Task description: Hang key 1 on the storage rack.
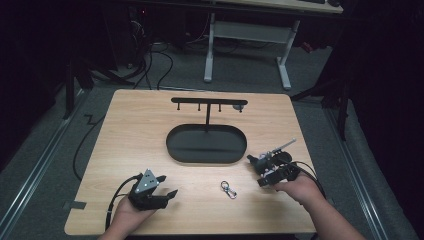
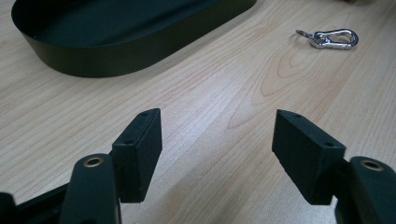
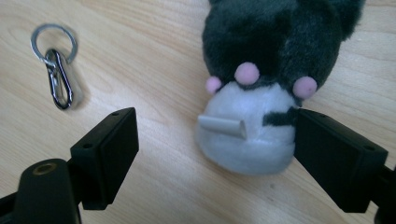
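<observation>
A dark grey and white plush toy (image 3: pixel 252 93) with pink dots lies on the wooden table (image 1: pixel 130 135). It sits between the jaws of my right gripper (image 3: pixel 215 126), which is open; the toy's white end touches or nearly touches the right-hand jaw. In the high view the plush toy (image 1: pixel 272 159) is at the table's right side, by the right gripper (image 1: pixel 257 171). A silver carabiner with a key ring (image 1: pixel 228 189) lies at front centre, also seen as the carabiner (image 2: pixel 331 38) (image 3: pixel 58 74). My left gripper (image 1: pixel 167 185) (image 2: pixel 217 126) is open over bare wood at front left.
A black oval tray (image 1: pixel 206 144) (image 2: pixel 116 51) sits mid-table, with a thin post rising from its far edge to a bar with small hooks (image 1: pixel 209 101). Cables trail from both grippers. Beyond the table are a desk's white legs (image 1: pixel 210 50) and floor cables.
</observation>
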Available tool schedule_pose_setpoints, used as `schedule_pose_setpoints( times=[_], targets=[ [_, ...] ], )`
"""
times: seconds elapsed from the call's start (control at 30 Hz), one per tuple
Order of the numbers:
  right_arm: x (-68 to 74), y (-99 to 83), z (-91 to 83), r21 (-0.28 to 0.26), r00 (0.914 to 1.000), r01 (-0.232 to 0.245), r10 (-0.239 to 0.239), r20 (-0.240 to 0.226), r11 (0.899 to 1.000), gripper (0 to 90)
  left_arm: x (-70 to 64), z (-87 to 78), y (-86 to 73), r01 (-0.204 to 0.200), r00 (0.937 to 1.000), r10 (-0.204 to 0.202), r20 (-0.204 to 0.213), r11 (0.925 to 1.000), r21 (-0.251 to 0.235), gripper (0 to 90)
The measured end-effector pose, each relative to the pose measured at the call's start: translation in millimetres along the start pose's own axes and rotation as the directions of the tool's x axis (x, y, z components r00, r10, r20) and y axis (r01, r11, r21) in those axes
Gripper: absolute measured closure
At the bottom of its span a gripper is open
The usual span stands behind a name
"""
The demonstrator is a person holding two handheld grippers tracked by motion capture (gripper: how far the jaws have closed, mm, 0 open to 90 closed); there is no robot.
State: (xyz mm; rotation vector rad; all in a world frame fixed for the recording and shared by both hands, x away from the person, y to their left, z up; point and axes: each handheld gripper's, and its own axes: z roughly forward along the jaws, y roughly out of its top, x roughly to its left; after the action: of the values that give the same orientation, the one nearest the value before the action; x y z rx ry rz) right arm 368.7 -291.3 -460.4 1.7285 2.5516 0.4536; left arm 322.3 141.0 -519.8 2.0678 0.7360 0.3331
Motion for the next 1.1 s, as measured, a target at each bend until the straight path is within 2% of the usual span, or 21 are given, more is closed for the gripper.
schedule_pose_setpoints(
  times=[0.33,0.4,0.63,0.8,0.87,0.97,1.1],
  targets=[
    [-7.5,3.3,12.6,0.001,0.9975,-0.047,0.047,-0.052,0.999,19.3,0.0,1.5,-0.3,-0.012,0.9999,0.012,0.004,0.9999,0.011,33.9],
    [-12.4,5.0,12.5,-0.004,0.9951,-0.069,0.068,-0.071,0.998,23.9,-0.3,2.2,-0.2,-0.017,0.9998,0.017,0.005,0.9998,0.014,33.9],
    [-21.5,5.6,18.3,0.0,0.9911,-0.108,0.108,-0.078,0.994,32.4,-1.7,2.6,-0.1,-0.025,0.9996,0.025,0.01,0.9994,0.022,33.9],
    [-22.7,5.2,21.2,-0.003,0.9935,-0.086,0.086,-0.075,0.996,38.7,-1.9,3.0,-0.2,-0.026,0.9996,0.026,0.01,0.9994,0.023,33.9],
    [-22.8,5.4,21.5,-0.002,0.9936,-0.084,0.084,-0.076,0.996,39.1,-2.0,3.2,-0.2,-0.027,0.9996,0.026,0.011,0.9994,0.023,33.9],
    [-24.6,6.0,25.3,0.018,0.99,-0.097,0.099,-0.101,0.995,40.2,-2.5,3.7,-0.2,-0.031,0.9995,0.03,0.013,0.9992,0.027,33.9],
    [-22.4,6.7,27.1,0.018,0.9932,-0.069,0.071,-0.092,0.997,40.7,-2.9,3.9,-0.3,-0.029,0.9995,0.029,0.013,0.9992,0.027,33.9]
  ],
)
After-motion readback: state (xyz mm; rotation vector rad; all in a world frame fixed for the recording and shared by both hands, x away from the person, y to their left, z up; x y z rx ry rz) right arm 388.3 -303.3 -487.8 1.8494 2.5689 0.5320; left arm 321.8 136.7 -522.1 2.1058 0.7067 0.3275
